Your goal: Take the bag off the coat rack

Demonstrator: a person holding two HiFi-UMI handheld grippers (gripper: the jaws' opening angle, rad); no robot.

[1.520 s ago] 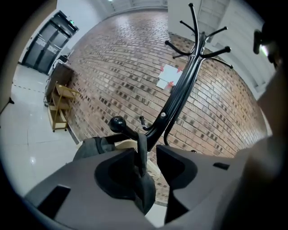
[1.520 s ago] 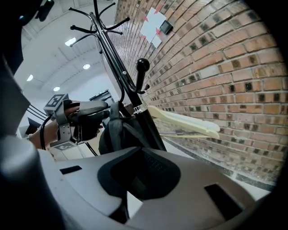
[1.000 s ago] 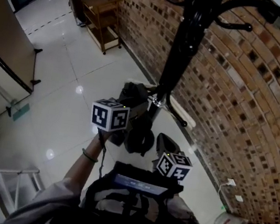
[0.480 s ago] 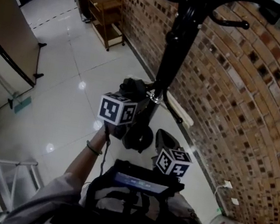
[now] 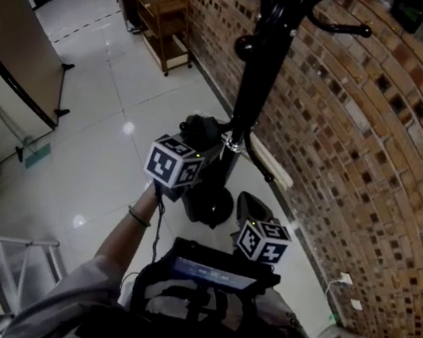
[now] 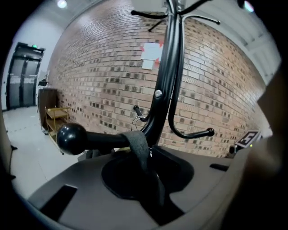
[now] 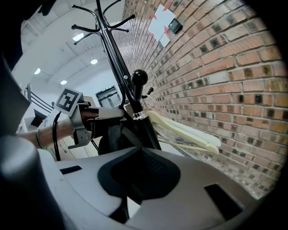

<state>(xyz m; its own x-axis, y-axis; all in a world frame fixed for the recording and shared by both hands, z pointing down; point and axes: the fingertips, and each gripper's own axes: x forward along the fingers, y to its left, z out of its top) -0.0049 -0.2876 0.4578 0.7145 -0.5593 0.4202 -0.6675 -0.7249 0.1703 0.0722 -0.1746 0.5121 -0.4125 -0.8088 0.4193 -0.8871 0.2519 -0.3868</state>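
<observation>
A black bag point(image 5: 198, 131) hangs low on the black coat rack point(image 5: 256, 67), against its pole. In the left gripper view its strap point(image 6: 137, 143) loops over a ball-ended peg point(image 6: 71, 138) and runs down between the jaws. My left gripper point(image 5: 190, 153) point(image 6: 150, 166) is at the bag, and its jaws are closing around the strap. I cannot see the pads pressing on it. My right gripper point(image 5: 255, 220) point(image 7: 139, 175) hangs lower, to the right of the pole, shut and empty. From there the bag point(image 7: 112, 134) shows behind the left gripper.
A brick wall point(image 5: 375, 151) runs close behind the rack. The rack's round base point(image 5: 209, 204) stands on a glossy white floor. A cream hanger point(image 7: 184, 130) leans low by the wall. A wooden cart point(image 5: 159, 27) is farther back, and a dark panel point(image 5: 14, 51) stands to the left.
My left gripper has moved up a little and closer to the pole, onto the bag. The right gripper has hardly moved.
</observation>
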